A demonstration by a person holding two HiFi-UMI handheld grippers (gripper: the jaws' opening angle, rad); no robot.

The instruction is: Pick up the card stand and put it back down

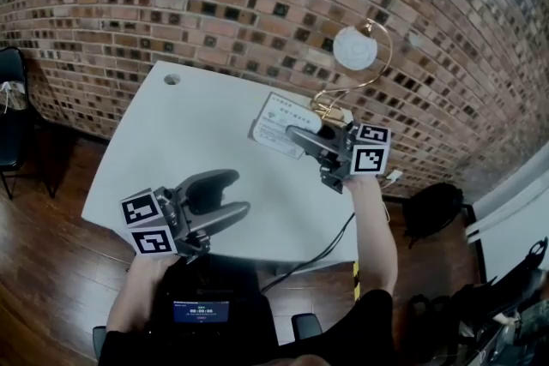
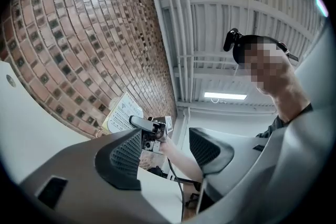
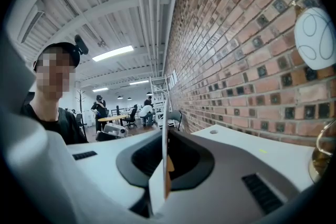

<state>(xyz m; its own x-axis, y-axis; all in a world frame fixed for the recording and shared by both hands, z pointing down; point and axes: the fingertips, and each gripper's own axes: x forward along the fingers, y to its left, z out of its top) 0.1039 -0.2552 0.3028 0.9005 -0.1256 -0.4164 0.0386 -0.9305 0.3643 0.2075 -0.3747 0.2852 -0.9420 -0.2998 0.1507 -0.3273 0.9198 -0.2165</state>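
Head view: nearest, low left, the left gripper point(image 1: 236, 193) hovers over the white worktop point(image 1: 189, 124), jaws apart and empty. Farther right, the right gripper point(image 1: 300, 135) holds the white printed card stand point(image 1: 279, 123), near a gold wire ornament with a white disc point(image 1: 356, 51).

Left gripper view: nothing sits between its open jaws. Beyond them the card stand shows raised against the brick wall point(image 2: 79, 34).

Right gripper view: jaws closed on the card stand's thin edge.

The pick-up looks done; setting it back down is left.
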